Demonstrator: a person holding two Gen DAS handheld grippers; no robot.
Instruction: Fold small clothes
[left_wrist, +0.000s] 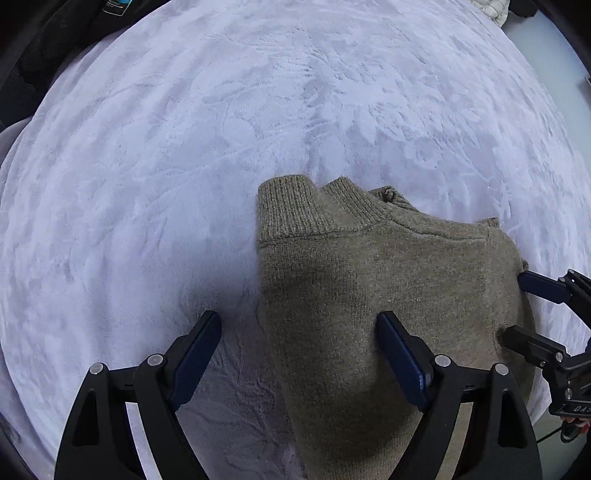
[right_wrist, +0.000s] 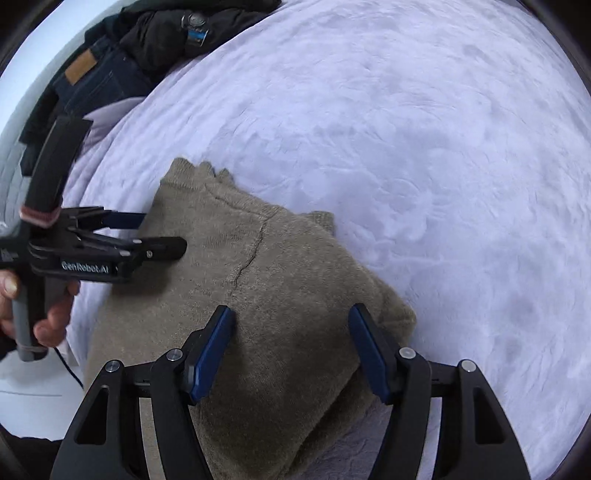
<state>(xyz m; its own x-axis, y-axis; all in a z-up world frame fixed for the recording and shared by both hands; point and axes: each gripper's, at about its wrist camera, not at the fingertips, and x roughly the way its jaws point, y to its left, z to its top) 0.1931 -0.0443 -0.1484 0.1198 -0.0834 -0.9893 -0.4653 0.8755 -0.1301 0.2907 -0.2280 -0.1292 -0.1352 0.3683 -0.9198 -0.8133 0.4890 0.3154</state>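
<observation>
Both wide open, grasping nothing: left gripper (left_wrist: 299, 321) astride the left edge of sweater (left_wrist: 388, 288), right gripper (right_wrist: 291, 314) above its right part.

Bed cover (right_wrist: 443, 147) open beyond sweater (right_wrist: 280, 295); dark clothes pile (right_wrist: 122, 62) crowds far left edge.

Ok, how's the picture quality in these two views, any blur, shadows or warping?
Left wrist view: sharp; the hand-held gripper shadows the sweater and blanket; the fisheye bulges the bed. Right wrist view: blanket texture smeared and soft, sweater fairly clear, same bulge.
</observation>
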